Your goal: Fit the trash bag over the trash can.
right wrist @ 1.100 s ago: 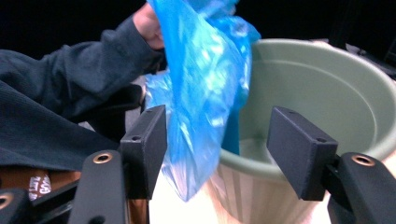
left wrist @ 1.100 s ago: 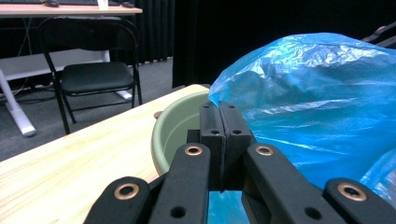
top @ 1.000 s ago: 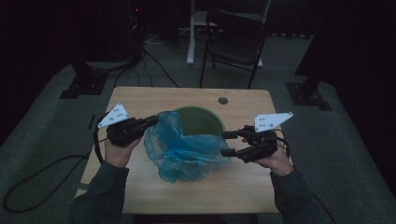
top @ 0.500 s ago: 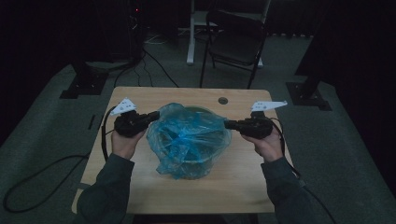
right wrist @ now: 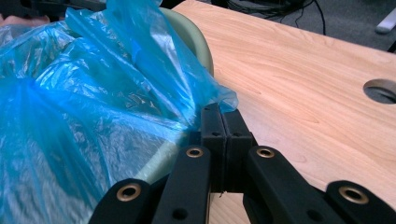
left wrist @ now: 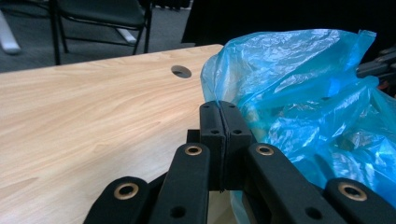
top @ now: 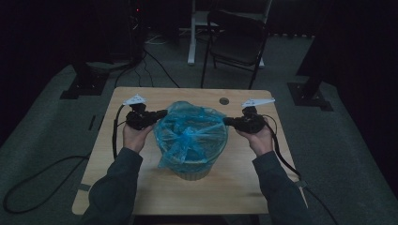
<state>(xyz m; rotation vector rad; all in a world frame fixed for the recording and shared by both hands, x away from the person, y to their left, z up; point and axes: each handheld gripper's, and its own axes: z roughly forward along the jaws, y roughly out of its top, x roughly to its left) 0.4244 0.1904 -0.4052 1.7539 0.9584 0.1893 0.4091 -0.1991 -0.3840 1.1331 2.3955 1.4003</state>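
We are pinching the crinkled blue bag [top: 190, 136], draped over the bin [top: 191, 169], with both the left gripper [top: 162, 112] and right gripper [top: 226, 121] clamped on its edges.

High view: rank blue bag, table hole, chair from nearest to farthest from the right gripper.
From the right gripper, jaws shut on the bag's edge:
1. Blue bag, touching, draped over the bin toward the table's middle.
2. Table hole, just beyond the gripper near the table's far edge.
3. Chair, on the floor past the table.

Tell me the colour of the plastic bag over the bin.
Translucent blue plastic bag; it shows best in the right gripper view.
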